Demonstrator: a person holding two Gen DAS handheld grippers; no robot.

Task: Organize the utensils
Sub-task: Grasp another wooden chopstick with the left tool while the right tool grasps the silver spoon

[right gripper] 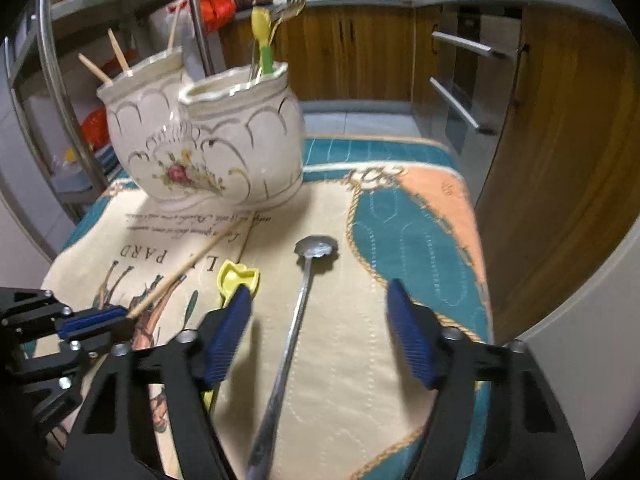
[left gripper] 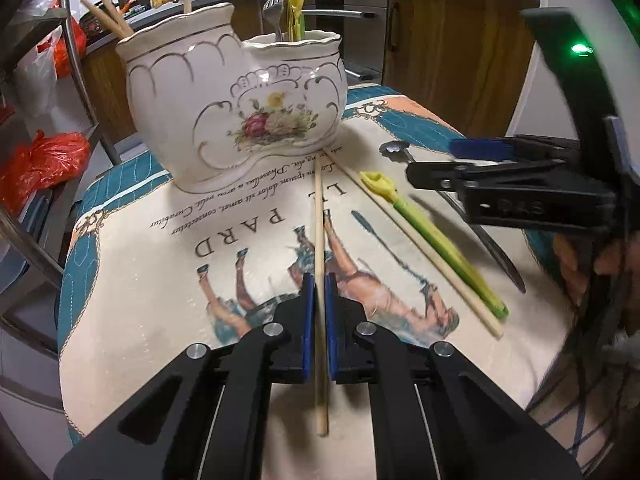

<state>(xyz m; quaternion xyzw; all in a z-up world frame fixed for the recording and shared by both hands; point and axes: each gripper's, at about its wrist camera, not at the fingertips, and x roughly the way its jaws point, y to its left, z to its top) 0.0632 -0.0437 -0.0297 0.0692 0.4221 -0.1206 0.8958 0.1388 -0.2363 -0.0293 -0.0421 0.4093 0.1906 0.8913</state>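
Observation:
My left gripper [left gripper: 319, 282] is shut on a wooden chopstick [left gripper: 319, 216] lying on the printed cloth; the right wrist view shows this grip at the left [right gripper: 116, 316]. A second chopstick [left gripper: 416, 248] and a yellow-green spoon [left gripper: 436, 244] lie just to its right. A metal spoon [right gripper: 298, 312] lies lengthwise between the fingers of my right gripper [right gripper: 320, 320], which is open and clear of it. The white floral two-pot holder [left gripper: 240, 116] stands behind. Chopsticks fill its left pot; forks and a yellow-green spoon fill the right.
A quilted teal and cream cloth [right gripper: 400, 220] covers the small table, whose edges lie close on every side. A metal rack with red plastic bags [left gripper: 44, 160] stands at the left. Wooden kitchen cabinets [right gripper: 560, 160] and oven handles are at the back and right.

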